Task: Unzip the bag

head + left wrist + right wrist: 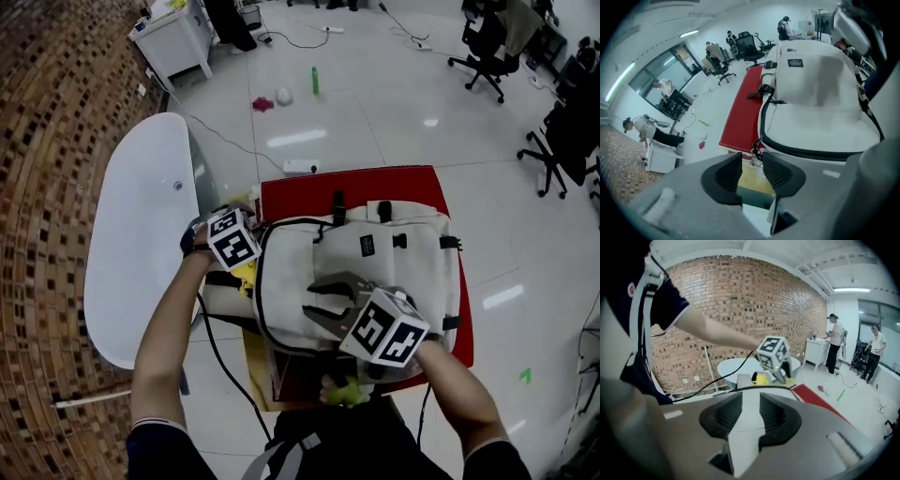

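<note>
Over the white bag [412, 262] on the red bench [309, 192], my left tongs [752, 157] and right tongs [751, 401] both hang released, gripping nothing.

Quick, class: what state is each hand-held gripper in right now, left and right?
Left hand-held gripper: open, holding nothing.
Right hand-held gripper: open, holding nothing.

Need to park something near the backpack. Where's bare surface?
Best: the white oval table, left of the backpack, mostly bare. The red tabletop shows only narrow strips past the bag's far edge and right side. Crowded: bag's left corner, with left claw and a yellow item; near edge, under right claw.
</note>
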`<state>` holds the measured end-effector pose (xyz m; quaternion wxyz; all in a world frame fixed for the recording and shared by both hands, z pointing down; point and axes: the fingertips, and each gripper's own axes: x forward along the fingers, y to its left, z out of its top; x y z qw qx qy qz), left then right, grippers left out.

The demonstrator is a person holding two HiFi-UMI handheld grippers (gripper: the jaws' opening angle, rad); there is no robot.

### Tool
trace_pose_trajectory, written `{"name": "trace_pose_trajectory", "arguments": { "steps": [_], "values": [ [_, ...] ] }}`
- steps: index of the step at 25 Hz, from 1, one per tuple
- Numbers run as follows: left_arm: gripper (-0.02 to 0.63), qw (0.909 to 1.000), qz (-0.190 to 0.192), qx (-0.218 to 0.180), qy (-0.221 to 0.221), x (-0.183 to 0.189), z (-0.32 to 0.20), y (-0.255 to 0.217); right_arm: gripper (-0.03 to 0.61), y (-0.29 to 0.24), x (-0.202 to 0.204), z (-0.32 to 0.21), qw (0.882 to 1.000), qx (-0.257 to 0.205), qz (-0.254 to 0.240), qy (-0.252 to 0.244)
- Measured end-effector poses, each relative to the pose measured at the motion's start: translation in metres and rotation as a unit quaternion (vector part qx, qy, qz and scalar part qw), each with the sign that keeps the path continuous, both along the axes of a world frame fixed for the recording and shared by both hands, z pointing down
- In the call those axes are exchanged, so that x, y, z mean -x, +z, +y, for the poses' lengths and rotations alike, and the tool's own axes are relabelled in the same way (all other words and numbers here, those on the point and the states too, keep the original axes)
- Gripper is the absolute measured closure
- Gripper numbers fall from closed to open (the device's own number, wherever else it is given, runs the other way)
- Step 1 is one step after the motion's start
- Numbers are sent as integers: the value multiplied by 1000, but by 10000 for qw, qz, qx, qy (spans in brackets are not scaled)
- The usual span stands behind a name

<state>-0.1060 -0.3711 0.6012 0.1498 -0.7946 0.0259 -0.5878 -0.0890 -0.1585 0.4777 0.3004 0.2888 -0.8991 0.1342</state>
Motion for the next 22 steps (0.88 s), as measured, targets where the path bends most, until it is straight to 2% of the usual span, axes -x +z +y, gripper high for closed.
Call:
{"name": "trace_pose_trajectory", "arguments": {
  "steps": [2,4,7,9,11,14,18,20,22],
  "values": [
    [472,9985,377,12,-387,1,8,-15,463,-10,-22,-38,10000,-31,33,51],
    [472,9907,851,175,-1045,3,15,-27,465,-5,-34,-79,9999,145,28,77],
    [474,9659,1536,662,-1976,2,29,-36,465,16,-31,-135,9981,586,-11,164],
    [474,9498,1840,897,-2367,-4,40,-36,463,39,-25,-166,9953,944,41,218],
    [472,9392,1992,988,-2615,-12,47,-31,451,65,-22,-191,9906,1325,130,301],
    [460,9361,1960,928,-2768,-12,52,-20,425,98,-17,-215,9802,1915,94,505],
    [459,9298,2045,882,-2929,-3,49,-13,425,133,-5,-228,9638,2598,220,560],
    [459,9308,2051,804,-2917,-1,48,-11,435,151,-2,-225,9538,2918,439,566],
    [459,9334,2025,704,-2877,2,49,-9,483,159,1,-223,9437,3204,427,698]
  ]
}}
